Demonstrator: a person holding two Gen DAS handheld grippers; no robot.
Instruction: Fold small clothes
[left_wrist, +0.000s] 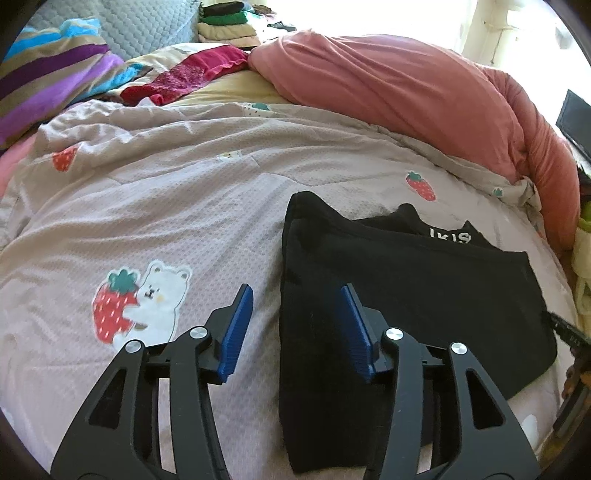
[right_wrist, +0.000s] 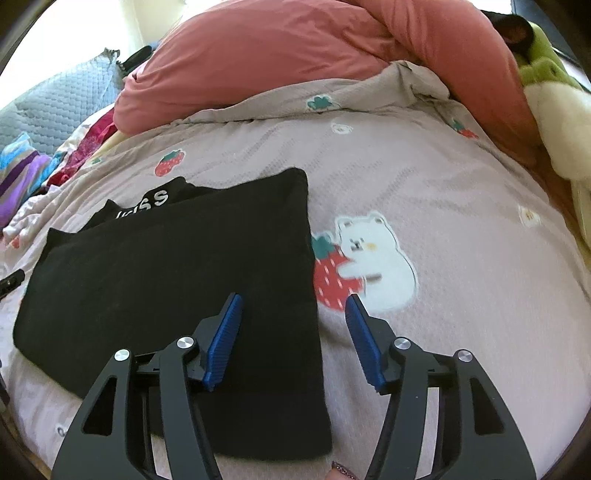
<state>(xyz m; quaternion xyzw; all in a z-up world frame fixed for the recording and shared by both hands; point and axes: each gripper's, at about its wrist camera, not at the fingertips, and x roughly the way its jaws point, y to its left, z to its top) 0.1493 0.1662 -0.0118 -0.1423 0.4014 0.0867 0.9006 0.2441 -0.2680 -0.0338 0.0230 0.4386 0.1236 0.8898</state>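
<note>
While your left gripper (left_wrist: 295, 295) and right gripper (right_wrist: 293, 301) hung spread, pinching nothing, one folded black cotton garment (right_wrist: 177, 280) lay on the strawberry-print pink quilt (right_wrist: 443, 184), its white lettering (right_wrist: 147, 201) half hidden by the fold.

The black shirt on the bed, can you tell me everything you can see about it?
The black garment is soft, dark cloth, folded into a flat, roughly rectangular shape with a layer on top. White letters show on the part peeking out at its far edge. It lies flat on the pale quilt printed with strawberries and bears. The left gripper and right gripper are both open, each over a side edge of it; no pad pinches the cloth.
</note>
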